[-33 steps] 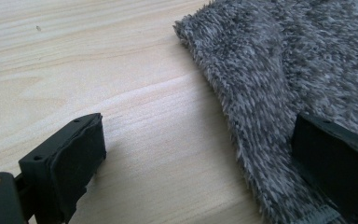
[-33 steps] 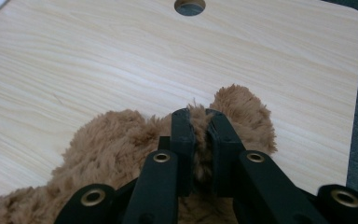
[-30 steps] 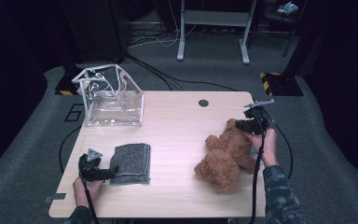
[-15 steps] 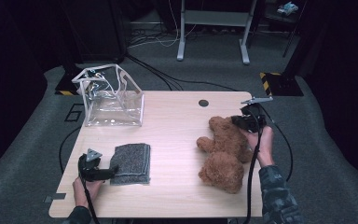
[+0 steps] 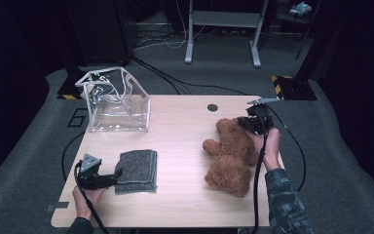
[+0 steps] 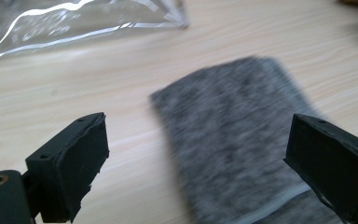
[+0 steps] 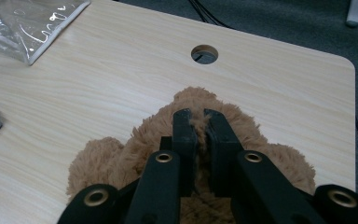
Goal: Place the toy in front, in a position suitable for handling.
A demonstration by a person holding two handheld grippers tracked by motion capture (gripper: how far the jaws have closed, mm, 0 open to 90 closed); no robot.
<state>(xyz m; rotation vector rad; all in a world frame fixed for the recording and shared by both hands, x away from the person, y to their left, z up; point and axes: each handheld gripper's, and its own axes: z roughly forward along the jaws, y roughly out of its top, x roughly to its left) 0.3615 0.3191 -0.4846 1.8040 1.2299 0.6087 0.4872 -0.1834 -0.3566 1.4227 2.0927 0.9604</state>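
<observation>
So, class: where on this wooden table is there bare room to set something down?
The widest free patch lies mid-table, between the folded grey cloth and the brown plush teddy bear. Another runs from the clear plastic bag to the round cable hole. The right edge is crowded by the bear and the right gripper.

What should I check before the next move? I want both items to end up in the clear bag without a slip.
1. Right hand-held gripper shut on the teddy bear: ok, pinching fur.
2. Grip deep enough to carry the bear: cannot tell.
3. Left hand-held gripper open around the grey cloth: ok, not yet gripping.
4. Clear bag upright, mouth open: ok.
5. Table path to the bag free: ok.
</observation>
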